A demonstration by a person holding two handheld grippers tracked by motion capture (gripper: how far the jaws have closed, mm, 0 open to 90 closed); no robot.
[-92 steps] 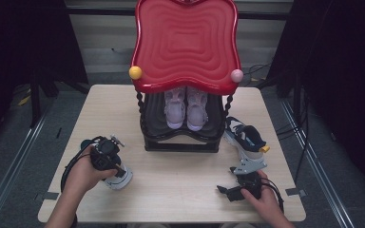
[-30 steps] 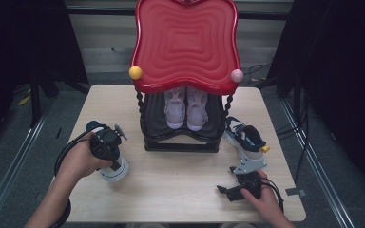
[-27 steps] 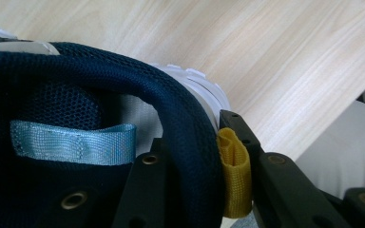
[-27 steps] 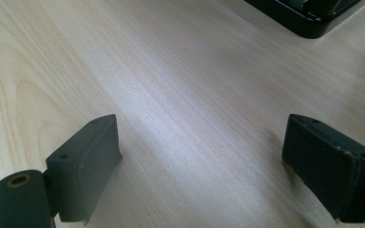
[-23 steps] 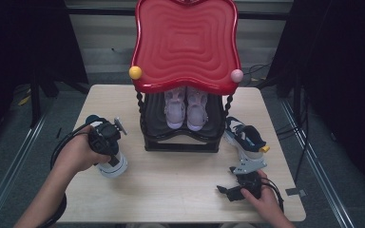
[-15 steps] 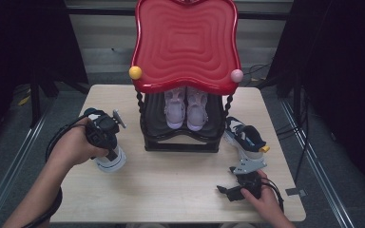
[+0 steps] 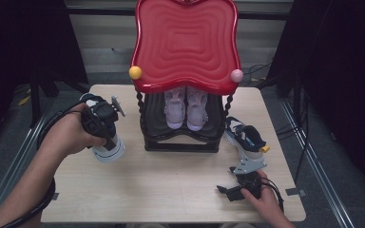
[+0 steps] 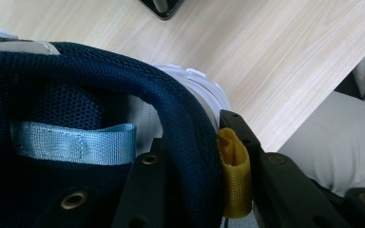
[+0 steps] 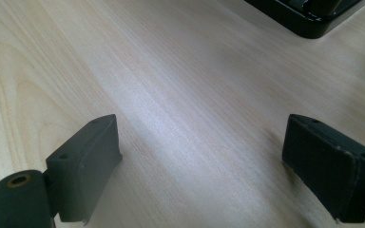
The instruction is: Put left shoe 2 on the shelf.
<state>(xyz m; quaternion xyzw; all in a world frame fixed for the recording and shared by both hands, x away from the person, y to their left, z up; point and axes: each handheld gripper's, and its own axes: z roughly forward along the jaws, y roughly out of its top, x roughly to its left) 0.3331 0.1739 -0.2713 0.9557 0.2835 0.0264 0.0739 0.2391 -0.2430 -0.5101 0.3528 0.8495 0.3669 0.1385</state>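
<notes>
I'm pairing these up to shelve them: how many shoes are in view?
4. Two pale sneakers stand side by side on the black rack's shelf; a navy sneaker lies right of the rack; another navy one is gripped by the left gripper. The red top may hide more.

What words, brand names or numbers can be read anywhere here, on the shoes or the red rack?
None can be read: the navy shoe clamped in the left gripper has a blank light blue loop and a plain yellow tab. The red rack bears only ripples.
</notes>
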